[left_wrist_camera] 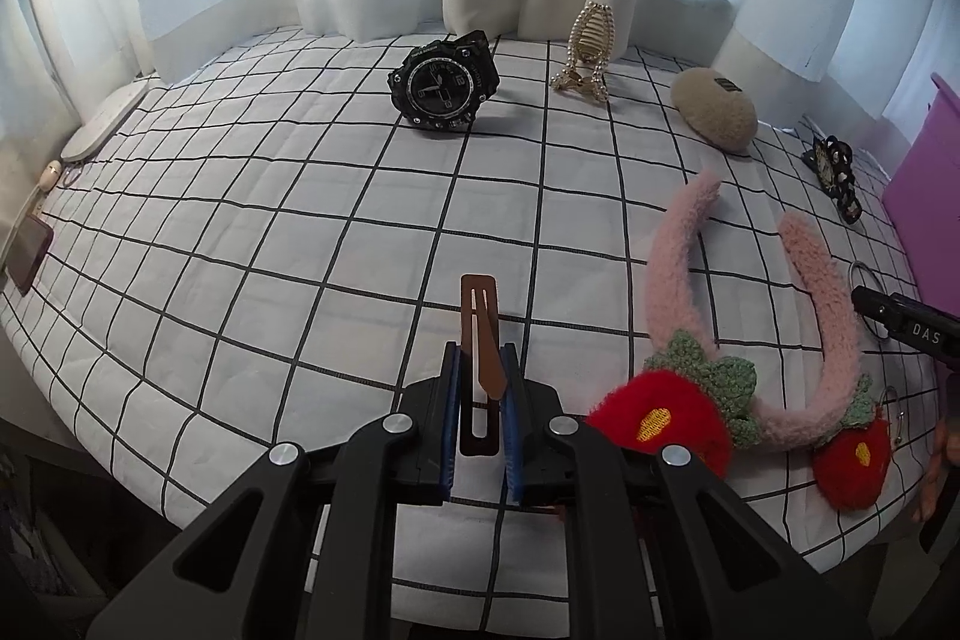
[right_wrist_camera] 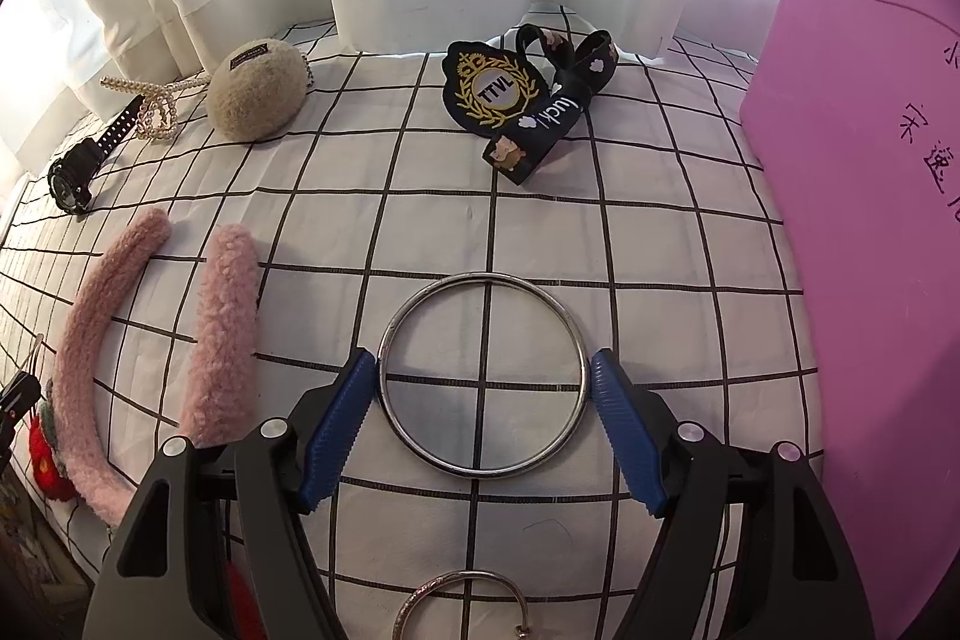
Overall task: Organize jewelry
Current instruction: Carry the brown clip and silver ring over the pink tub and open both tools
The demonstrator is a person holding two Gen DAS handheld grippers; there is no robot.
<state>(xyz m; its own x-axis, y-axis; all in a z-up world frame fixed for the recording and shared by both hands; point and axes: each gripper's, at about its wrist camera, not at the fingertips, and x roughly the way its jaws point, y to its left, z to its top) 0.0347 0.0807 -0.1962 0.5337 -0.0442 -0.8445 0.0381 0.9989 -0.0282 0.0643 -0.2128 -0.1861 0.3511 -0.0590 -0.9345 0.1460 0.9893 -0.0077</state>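
Observation:
My left gripper [left_wrist_camera: 480, 358] is shut on a flat brown hair clip [left_wrist_camera: 477, 316], which stands up between the blue pads above the checked cloth [left_wrist_camera: 240, 220]. In the right wrist view a plain silver bangle [right_wrist_camera: 483, 275] lies flat on the cloth. My right gripper [right_wrist_camera: 483, 364] spans it, and both blue pads touch its outer rim on the left and right. A second, open-ended silver bangle [right_wrist_camera: 462, 598] lies below the jaws at the near edge.
On the cloth lie a black watch [left_wrist_camera: 443, 79], a pearl claw clip [left_wrist_camera: 587, 49], a beige fluffy clip [left_wrist_camera: 714, 109] and a pink strawberry headband [left_wrist_camera: 672, 268]. An embroidered badge [right_wrist_camera: 489, 91] and black strap [right_wrist_camera: 555, 118] lie farther back. A purple box [right_wrist_camera: 870, 160] stands right. Curtains hang behind.

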